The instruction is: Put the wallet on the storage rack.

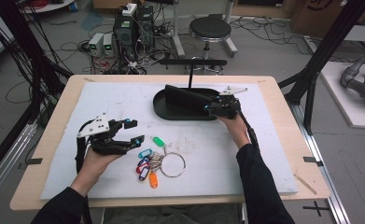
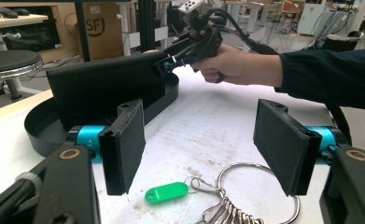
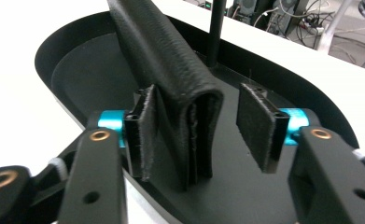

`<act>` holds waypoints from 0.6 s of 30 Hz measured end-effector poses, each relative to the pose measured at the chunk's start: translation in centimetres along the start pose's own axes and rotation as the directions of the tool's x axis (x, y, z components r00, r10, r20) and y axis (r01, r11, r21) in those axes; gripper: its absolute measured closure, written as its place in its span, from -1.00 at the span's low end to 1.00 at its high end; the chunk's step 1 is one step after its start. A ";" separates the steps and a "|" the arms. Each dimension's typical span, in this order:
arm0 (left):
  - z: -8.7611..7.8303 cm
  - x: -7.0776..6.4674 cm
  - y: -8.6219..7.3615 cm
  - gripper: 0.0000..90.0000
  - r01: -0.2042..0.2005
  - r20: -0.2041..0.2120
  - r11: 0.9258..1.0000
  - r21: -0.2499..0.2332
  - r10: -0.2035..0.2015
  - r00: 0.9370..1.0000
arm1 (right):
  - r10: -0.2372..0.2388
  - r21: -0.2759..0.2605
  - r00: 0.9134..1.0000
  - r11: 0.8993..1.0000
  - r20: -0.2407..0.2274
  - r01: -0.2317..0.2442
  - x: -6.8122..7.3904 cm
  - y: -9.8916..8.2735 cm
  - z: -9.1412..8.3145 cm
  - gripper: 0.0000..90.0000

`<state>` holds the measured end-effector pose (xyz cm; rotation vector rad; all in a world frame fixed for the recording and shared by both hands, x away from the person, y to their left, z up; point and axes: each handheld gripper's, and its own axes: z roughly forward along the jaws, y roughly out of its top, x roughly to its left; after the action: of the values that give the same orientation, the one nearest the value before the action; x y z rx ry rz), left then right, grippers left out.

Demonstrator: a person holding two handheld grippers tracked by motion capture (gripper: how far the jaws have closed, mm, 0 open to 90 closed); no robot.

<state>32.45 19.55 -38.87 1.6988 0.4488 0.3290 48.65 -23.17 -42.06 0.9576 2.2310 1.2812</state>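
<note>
Now close the right claw (image 1: pixel 211 108) squarely on the pouch (image 1: pixel 185 95) before lifting anything. Note its state first: spread, one pad (image 3: pixel 145 133) against the folded leather, the other just apart (a straddle, not yet a pinch). Find the pouch standing on edge in the black tray (image 1: pixel 164 112) at the far middle of the worktop (image 1: pixel 110 98), its near end between those pads. Squeeze low on the fold, where the layers sit thickest, so as not to splay the open edge. Avoid pushing sideways while closing; judging by the lean, expect the pouch to tip or slide along the tray floor. Steer clear of the thin post behind it.

Hold the left claw (image 1: pixel 132 131) where it hovers, also spread and gripping nothing, just beside the keys (image 1: pixel 145 165) and their big ring (image 1: pixel 172 164) near the front edge. Line its pads up either side of the ring or the green tag (image 2: pixel 167 192) (probably the next pick), approaching low and flat, since loose tags swing and slip from a shallow bite.
</note>
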 end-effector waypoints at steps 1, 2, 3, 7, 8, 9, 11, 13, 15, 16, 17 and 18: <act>0.0 0.0 0.0 -0.26 0.004 -0.004 1.000 -0.001 -0.004 1.000 | 0.007 -0.001 1.000 1.000 -0.001 -0.007 -0.1 0.0 -0.1 -0.10; 0.0 0.0 0.0 -0.26 0.005 -0.006 1.000 -0.001 -0.005 1.000 | 0.015 0.000 1.000 1.000 0.000 -0.015 -0.1 0.1 -0.4 -0.13; 0.0 0.1 0.0 -0.27 0.006 -0.006 1.000 0.002 -0.006 1.000 | 0.017 -0.002 1.000 1.000 -0.003 -0.017 -0.2 0.1 -0.6 -0.16; 0.0 0.2 0.0 -0.28 0.011 -0.012 1.000 0.004 -0.011 1.000 | 0.012 -0.007 1.000 1.000 -0.013 -0.012 -0.2 0.3 -1.7 -0.24; 0.0 0.2 0.0 -0.29 0.010 -0.014 1.000 0.008 -0.010 1.000 | 0.012 -0.011 1.000 1.000 -0.014 -0.013 -0.2 0.3 -2.1 -0.26; 0.0 0.2 0.0 -0.30 0.010 -0.014 1.000 0.008 -0.010 1.000 | 0.009 -0.016 1.000 1.000 -0.018 -0.010 -0.2 0.3 -2.4 -0.29; 0.0 0.3 0.0 -0.30 0.006 -0.016 1.000 0.012 -0.005 1.000 | 0.013 -0.020 1.000 1.000 -0.024 -0.013 -0.2 0.3 -2.8 -0.31; 0.0 0.3 0.0 -0.31 0.000 -0.024 1.000 0.018 0.001 1.000 | 0.014 -0.030 0.999 0.999 -0.036 -0.015 -0.3 0.3 -3.7 -0.31; 0.0 0.3 0.0 -0.32 0.000 -0.036 1.000 0.030 0.001 0.999 | 0.003 -0.042 0.999 0.999 -0.046 -0.004 -0.3 0.3 -5.2 -0.33; 0.0 0.3 0.0 -0.32 0.000 -0.036 1.000 0.030 0.001 0.999 | 0.003 -0.042 0.999 0.999 -0.046 -0.004 -0.3 0.3 -5.2 -0.33; 0.0 0.4 0.0 -0.32 0.003 -0.038 1.000 0.031 -0.002 0.999 | -0.008 -0.048 0.999 0.999 -0.051 0.005 -0.2 0.2 -6.3 -0.35; -0.1 0.5 0.0 -0.33 0.003 -0.046 0.999 0.038 -0.001 0.999 | -0.011 -0.051 0.999 0.999 -0.053 0.008 -0.1 0.1 -6.8 -0.35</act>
<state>32.80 19.87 -38.86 1.7303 0.4930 0.3609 44.45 -27.29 -38.57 0.9037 2.2286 1.3679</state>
